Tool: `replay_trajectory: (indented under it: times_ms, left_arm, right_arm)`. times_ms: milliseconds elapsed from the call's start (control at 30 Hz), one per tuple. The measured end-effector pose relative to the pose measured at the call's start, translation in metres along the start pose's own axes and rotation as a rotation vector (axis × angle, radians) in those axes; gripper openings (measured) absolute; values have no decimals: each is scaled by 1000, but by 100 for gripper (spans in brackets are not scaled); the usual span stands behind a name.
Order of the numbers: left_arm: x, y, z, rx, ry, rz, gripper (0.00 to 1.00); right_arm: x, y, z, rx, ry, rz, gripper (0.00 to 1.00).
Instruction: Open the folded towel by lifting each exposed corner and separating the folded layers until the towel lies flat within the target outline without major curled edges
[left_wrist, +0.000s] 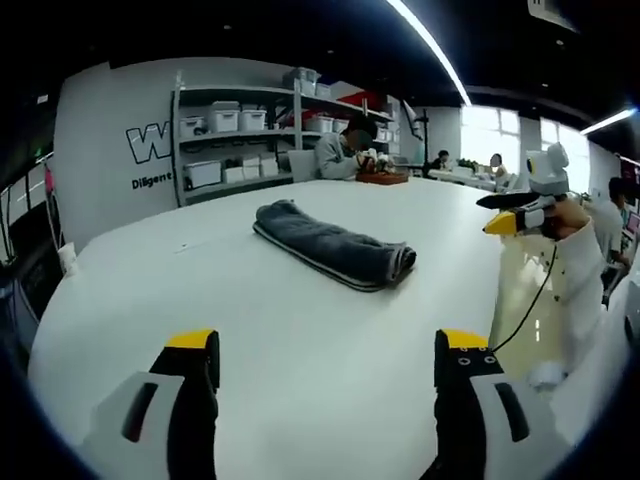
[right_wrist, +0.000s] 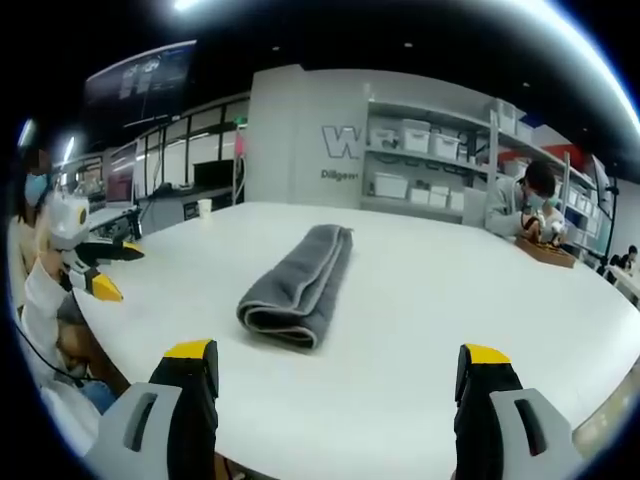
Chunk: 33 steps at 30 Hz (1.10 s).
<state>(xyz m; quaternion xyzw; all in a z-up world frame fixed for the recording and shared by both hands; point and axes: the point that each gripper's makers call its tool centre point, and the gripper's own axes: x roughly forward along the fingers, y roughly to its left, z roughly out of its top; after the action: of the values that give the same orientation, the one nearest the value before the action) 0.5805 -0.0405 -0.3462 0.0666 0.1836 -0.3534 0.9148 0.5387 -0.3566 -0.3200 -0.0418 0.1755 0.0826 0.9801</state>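
- Plainly, the towel (left_wrist: 333, 243) is untouched: a grey, thick folded bundle lying in the middle of the left gripper view, running from upper left down to right on the white table (left_wrist: 300, 340).
- From the right gripper view the towel (right_wrist: 297, 283) sits centre frame with its layered, rolled end facing the camera, a good angle for finding an exposed corner.
- Left gripper (left_wrist: 327, 362) has its yellow-tipped jaws spread wide at the bottom of its view, holding nothing, well short of the cloth.
- Right gripper (right_wrist: 335, 372) likewise stands apart and empty, aimed at the towel's near end.
- Each tool also appears at the edge of the other's view, so they flank the towel from opposite sides, probably to pull the layers apart.
- No target outline is discernible on the tabletop.
- Shelves (right_wrist: 430, 165) with white bins stand behind, upper right.
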Motion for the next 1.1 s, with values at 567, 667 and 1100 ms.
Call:
replay_trajectory:
  times_ms: [567, 667, 1100]
  left_arm:
    - [-7, 7, -10, 12, 37, 35, 100]
    - [-7, 5, -10, 14, 34, 30, 100]
    - [18, -29, -1, 10, 23, -58, 100]
  right_arm:
    - [0, 0, -4, 6, 10, -8, 99]
    - [0, 0, -5, 12, 9, -8, 99]
    - [1, -2, -6, 18, 15, -10, 99]
